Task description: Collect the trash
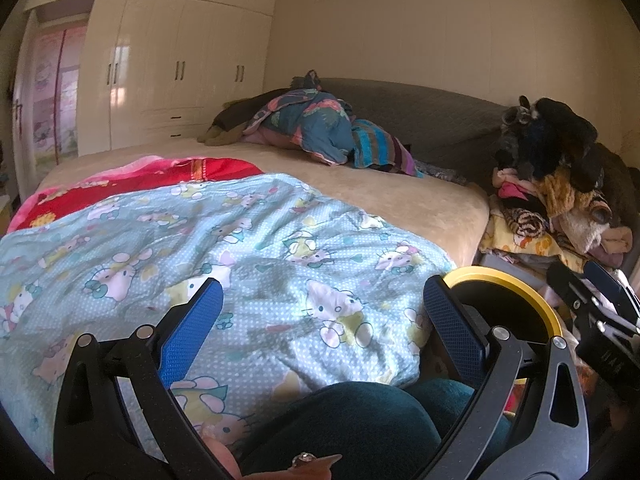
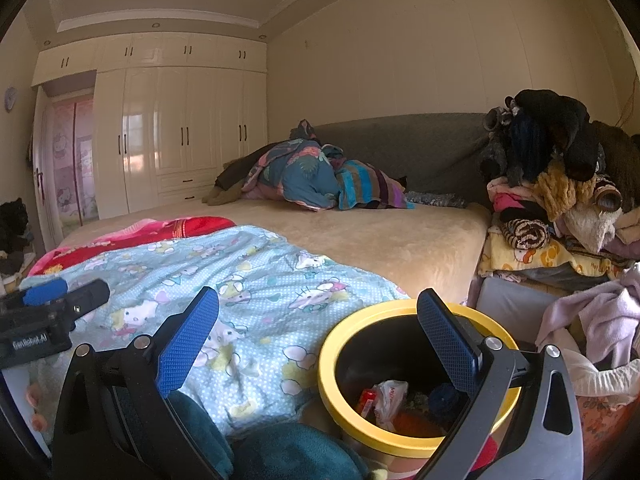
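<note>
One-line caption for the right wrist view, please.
Open right gripper above yellow-rimmed bin holding wrappers, beside the bed.

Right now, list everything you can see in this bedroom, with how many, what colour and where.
Trash bin: one, yellow rim, black inside, beside the bed's near corner.
Trash: several wrappers, white, red and orange, in the bin.
Bed: one, beige cover, centre.
Hello Kitty quilt: one, light blue, near end of the bed.
Red blanket: one, behind the quilt.
Bedding heap: one, blue and striped, against the grey headboard.
Clothes pile: one, mixed colours, right of the bed.
Wardrobe: one, cream, far wall.
Left gripper: blue fingers, open, over the quilt.
Right gripper: blue fingers, open, above the bin.
</note>
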A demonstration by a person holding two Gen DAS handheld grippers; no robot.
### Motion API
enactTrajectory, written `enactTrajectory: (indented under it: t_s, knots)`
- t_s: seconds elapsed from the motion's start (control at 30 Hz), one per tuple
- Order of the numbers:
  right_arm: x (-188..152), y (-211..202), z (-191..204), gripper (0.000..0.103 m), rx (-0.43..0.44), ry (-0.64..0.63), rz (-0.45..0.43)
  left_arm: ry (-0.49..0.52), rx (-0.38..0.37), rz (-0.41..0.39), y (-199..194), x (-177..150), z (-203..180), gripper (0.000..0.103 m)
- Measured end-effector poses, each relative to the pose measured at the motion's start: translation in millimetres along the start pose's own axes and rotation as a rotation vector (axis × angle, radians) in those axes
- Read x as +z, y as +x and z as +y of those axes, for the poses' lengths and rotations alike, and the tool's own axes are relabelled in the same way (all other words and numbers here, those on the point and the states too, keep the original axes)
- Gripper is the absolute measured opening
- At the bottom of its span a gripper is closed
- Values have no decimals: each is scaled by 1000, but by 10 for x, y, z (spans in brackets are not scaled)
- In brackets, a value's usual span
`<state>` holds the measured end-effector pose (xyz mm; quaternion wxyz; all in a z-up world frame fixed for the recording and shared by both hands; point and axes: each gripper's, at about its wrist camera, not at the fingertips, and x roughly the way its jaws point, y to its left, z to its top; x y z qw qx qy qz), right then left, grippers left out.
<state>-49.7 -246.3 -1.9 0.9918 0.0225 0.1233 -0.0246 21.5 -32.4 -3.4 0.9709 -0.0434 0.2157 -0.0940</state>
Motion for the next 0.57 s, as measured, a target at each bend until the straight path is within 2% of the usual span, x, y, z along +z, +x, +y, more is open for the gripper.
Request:
enactTrajectory:
  t_s: [0.13,0.2,0.27,0.3,0.4,0.47,0.53,0.57]
  knots:
    - [234,178,371,97,107,-4,-1,-67,44,40,76,54,284,92]
    - [352,305,698,97,194,-13,15,-116,119,49,77,90,624,92]
    - [431,501,1197,97,298,-50,80,-164,213,50,32,94,1043,92]
    - [453,600,1418,97,344,-63,120,-202,299,59,-3,75,1415,92]
    - [341,1031,2408,97,494,-119,334,-332,554,135,-90,-63,2459,92]
    - [179,1238,2958,97,553,-160,440,-430,688,182,-170,-204,3102,92]
    - [-77,1447,3645,97,593,-244,546,-505,779,235,-215,-361,3639,92]
    - [-77,1447,3645,97,593,-244,546,-543,817,270,-215,-450,3893,92]
